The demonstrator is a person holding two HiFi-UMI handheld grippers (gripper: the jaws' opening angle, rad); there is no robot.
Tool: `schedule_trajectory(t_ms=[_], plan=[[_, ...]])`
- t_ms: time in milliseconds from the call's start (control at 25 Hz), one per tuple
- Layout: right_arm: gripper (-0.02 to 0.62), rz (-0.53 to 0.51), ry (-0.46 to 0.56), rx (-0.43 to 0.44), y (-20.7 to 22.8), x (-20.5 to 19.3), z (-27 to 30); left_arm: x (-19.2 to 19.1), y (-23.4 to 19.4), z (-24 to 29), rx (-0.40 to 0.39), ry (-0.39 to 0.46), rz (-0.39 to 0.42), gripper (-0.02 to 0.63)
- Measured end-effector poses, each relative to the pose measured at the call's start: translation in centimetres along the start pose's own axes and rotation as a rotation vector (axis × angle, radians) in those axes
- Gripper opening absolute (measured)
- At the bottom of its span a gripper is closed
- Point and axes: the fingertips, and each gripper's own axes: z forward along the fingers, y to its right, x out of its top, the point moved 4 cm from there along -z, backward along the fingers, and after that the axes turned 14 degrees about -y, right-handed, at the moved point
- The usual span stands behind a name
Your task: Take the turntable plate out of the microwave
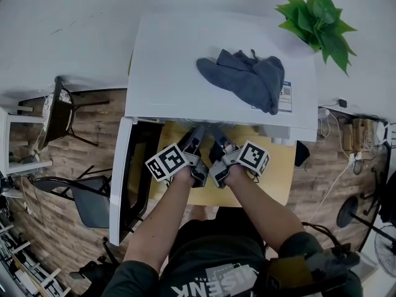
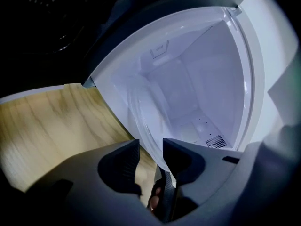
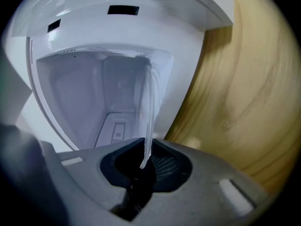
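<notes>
the turntable plate (image 2: 141, 109) lies inside the open microwave (image 1: 179, 54), with its near rim at the mouth of the cavity. the right tongs (image 3: 146, 161) are clamped on this rim. the left tongs (image 2: 150, 155) stand apart, with the rim between them but not pressed. a grey cloth (image 1: 247, 76) lies on top of the microwave, which stands on a wooden worktop (image 3: 244, 93).

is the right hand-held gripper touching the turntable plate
Touching. The right gripper view shows the right hand-held gripper with its jaws closed onto the rim of the turntable plate, which stands edge-on between them with no gap.
</notes>
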Motion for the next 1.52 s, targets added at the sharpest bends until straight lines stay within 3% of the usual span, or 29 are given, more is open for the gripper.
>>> schedule_trajectory(t_ms=[160, 280, 480, 760, 960, 1040, 1160, 1200, 1320, 1360, 1440, 1520], plan=[[0.041, -0.024, -0.01, 0.115, -0.8, -0.8, -0.4, -0.2, 0.1, -0.4, -0.043, 0.008, -0.015, 0.152], [0.038, -0.038, -0.027, 0.151, -0.8, -1.5, -0.9, -0.6, -0.1, -0.7, -0.056, 0.009, -0.022, 0.153], [0.038, -0.034, -0.055, 0.155, -0.6, -2.5, -1.6, -1.4, -0.5, -0.8, -0.06, 0.022, -0.054, 0.152], [0.041, -0.056, -0.062, 0.162, -0.8, -3.0, -1.9, -1.7, -0.4, -0.9, -0.116, 0.043, -0.118, 0.089], [0.066, -0.081, -0.056, 0.025, 1.1, -1.9, -2.1, -1.7, -0.4, -1.5, -0.149, 0.058, -0.147, 0.067], [0.077, -0.091, -0.041, 0.03, 0.9, -1.2, -1.9, -2.0, -0.5, -1.6, -0.157, 0.055, -0.151, 0.064], [0.08, -0.109, -0.007, 0.109, -0.3, -0.2, -1.2, -2.1, -0.8, -2.2, -0.123, 0.046, -0.088, 0.058], [0.08, -0.113, 0.001, 0.126, -0.5, 0.1, -1.1, -2.3, -0.4, -2.2, -0.157, 0.052, -0.108, 0.058], [0.058, -0.102, -0.003, 0.136, -0.7, 0.4, -1.2, -2.8, 2.4, -1.5, -0.378, 0.089, -0.234, 0.058], [0.053, -0.094, -0.008, 0.159, -0.9, 0.3, -1.2, -2.9, 2.7, -1.5, -0.399, 0.096, -0.247, 0.058], [0.041, -0.088, -0.017, 0.182, -1.1, 0.1, -1.4, -3.0, 1.8, -2.1, -0.324, 0.095, -0.201, 0.057], [0.038, -0.089, -0.031, 0.194, -1.4, 0.0, -1.5, -2.9, 0.0, -3.2, -0.163, 0.087, -0.082, 0.052]])
